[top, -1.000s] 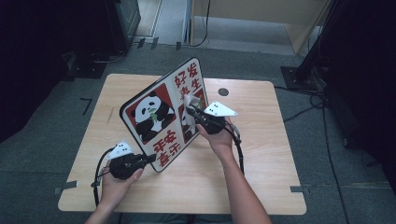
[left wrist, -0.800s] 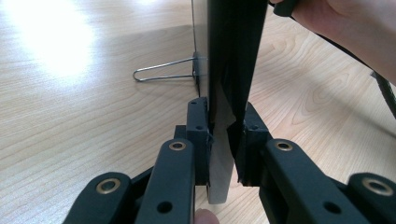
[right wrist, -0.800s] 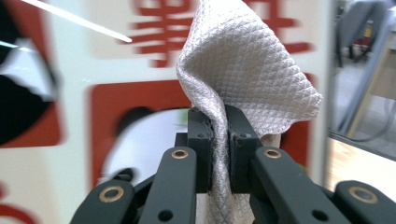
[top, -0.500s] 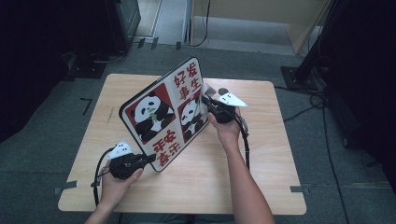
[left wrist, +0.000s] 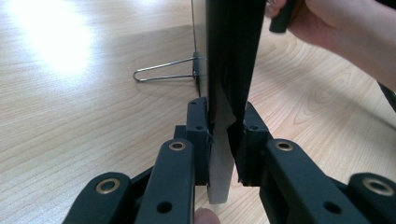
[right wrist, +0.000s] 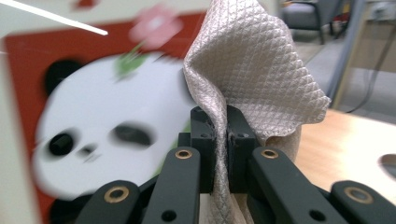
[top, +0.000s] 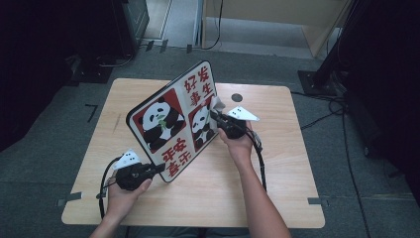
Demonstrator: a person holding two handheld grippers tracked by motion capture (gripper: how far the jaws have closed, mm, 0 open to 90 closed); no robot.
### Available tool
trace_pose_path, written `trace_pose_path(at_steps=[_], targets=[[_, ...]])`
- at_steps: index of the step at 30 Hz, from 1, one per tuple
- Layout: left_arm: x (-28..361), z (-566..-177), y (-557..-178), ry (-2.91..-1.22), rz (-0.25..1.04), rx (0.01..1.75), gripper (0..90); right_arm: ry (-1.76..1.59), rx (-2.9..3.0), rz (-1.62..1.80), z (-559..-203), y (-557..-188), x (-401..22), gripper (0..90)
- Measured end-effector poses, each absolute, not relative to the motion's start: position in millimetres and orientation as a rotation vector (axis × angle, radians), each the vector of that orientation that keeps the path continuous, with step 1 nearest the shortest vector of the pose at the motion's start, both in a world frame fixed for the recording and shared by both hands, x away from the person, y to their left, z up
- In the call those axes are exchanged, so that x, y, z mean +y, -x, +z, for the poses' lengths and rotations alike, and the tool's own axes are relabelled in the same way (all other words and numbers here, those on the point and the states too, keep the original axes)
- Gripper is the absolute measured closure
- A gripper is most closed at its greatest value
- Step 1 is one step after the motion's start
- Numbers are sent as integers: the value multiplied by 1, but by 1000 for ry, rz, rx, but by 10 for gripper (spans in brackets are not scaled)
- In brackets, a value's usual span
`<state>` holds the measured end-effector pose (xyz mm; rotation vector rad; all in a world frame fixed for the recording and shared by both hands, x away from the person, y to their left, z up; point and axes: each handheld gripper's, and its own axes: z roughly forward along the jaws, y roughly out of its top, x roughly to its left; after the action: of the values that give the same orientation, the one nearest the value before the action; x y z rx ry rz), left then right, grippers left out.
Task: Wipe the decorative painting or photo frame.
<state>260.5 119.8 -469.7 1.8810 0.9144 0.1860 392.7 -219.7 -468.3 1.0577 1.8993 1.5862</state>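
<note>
A panda sign board (top: 173, 124) with red Chinese characters stands tilted on the wooden table (top: 277, 148). My left gripper (top: 157, 168) is shut on its lower corner. In the left gripper view both pads clamp the dark board edge (left wrist: 231, 56) at the gripper (left wrist: 224, 135). My right gripper (top: 214, 113) is shut on a beige quilted cloth (top: 216, 102), which it holds against the board's right panda panel. In the right gripper view the cloth (right wrist: 252, 70) bunches up above the closed gripper (right wrist: 221, 126), with the blurred panda face (right wrist: 93, 135) right behind it.
A wire stand (left wrist: 163, 74) sticks out from the board's back onto the table. A round hole (top: 237, 97) sits in the tabletop behind the right hand. Dark equipment and cables surround the table on the grey floor.
The right gripper with the cloth has slid across the board's face toward its right edge and a little downward. The left gripper and the board have stayed put.
</note>
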Motion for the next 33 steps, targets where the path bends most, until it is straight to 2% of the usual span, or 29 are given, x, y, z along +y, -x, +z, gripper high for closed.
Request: trace_pose_path(at_steps=[5,9,15,25,33], targets=[[118,-468,-259,-1887,218,909,783,-1015,1969,1596,-477,-375,-210,845],[122,-463,-260,-1860,202,912,705,-950,2026,1579,-482,-359,-196,842],[130,-448,-261,-1826,192,915,666,-921,2066,1604,-484,-344,-184,842],[144,-419,-269,-1777,192,934,691,-808,2130,1632,-485,-314,-155,841],[148,-398,-276,-1757,198,916,755,-748,2173,1679,-481,-293,-128,841]])
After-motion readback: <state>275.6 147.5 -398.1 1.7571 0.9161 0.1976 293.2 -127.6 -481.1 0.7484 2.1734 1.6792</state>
